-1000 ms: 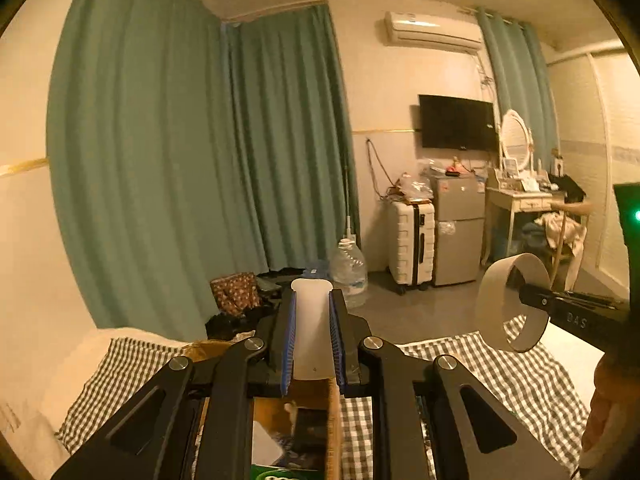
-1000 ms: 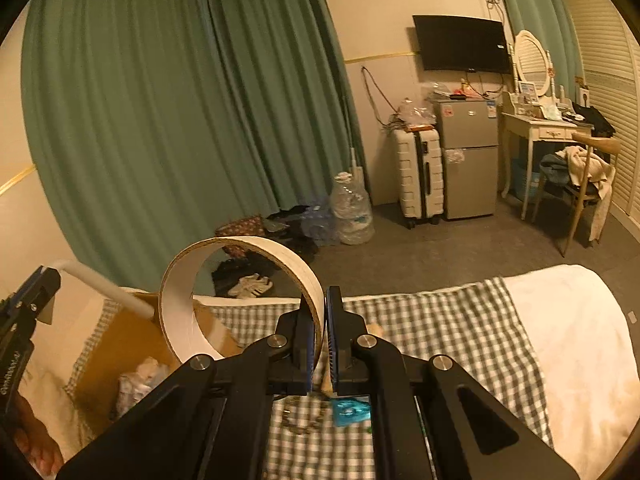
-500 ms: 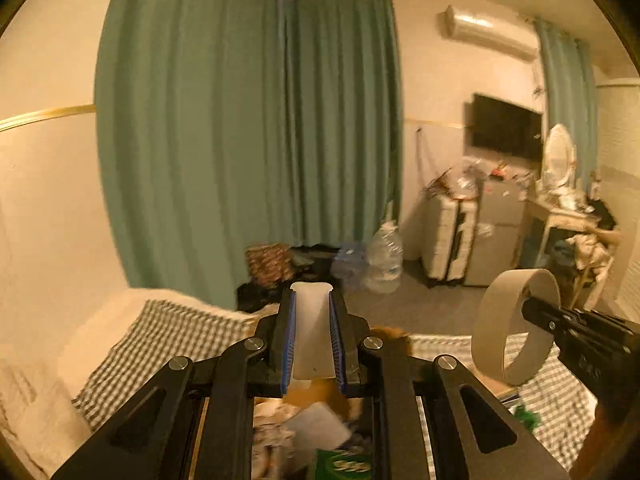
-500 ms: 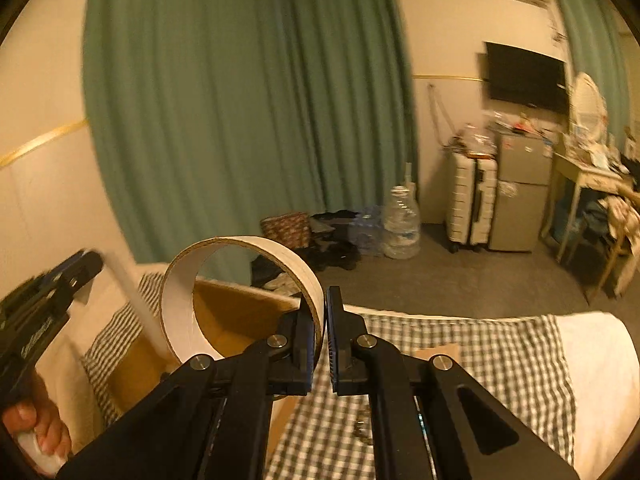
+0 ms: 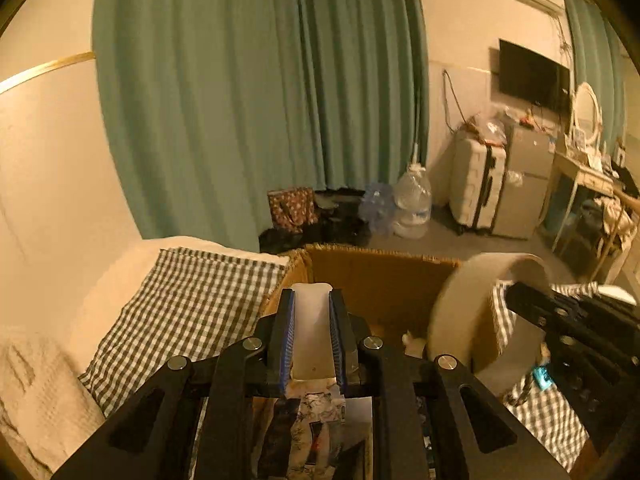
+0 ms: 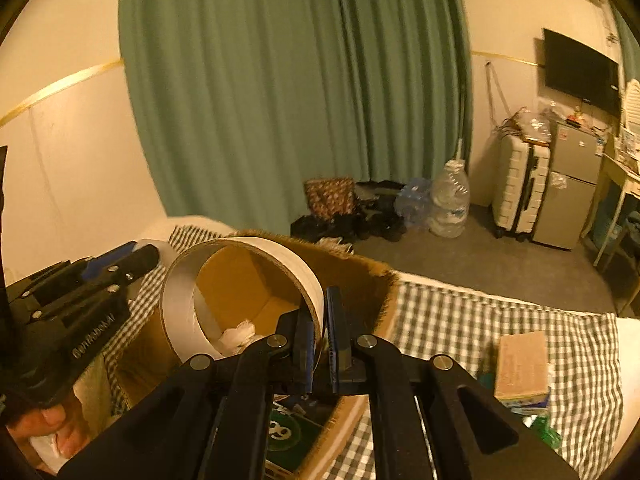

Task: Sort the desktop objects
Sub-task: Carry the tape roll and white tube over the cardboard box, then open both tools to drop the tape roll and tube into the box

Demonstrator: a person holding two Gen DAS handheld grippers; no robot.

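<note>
An open cardboard box (image 5: 380, 284) (image 6: 360, 280) sits on the checkered bed cover, with papers and crumpled tissue inside. My left gripper (image 5: 312, 300) is shut on a flat white piece (image 5: 312, 332) with a notched end, held above the box's near left part. My right gripper (image 6: 318, 332) is shut on the wall of a wide white ring (image 6: 240, 248) with a brown inner face, tilted over the box opening. In the left wrist view the ring (image 5: 452, 312) hangs at the right on the right gripper (image 5: 514, 292). In the right wrist view the left gripper (image 6: 140, 256) shows at the left.
A checkered cover (image 5: 188, 300) (image 6: 460, 320) lies over the bed. A small brown carton (image 6: 520, 364) and small green items rest on it at the right. A hand (image 6: 48, 432) holds the left gripper's handle. Bags, water jugs (image 6: 450, 196) and a suitcase stand on the floor beyond.
Both grippers have swung left and tipped downward, each keeping its grip. The box has come in under them, and the ring now hangs over its opening.
</note>
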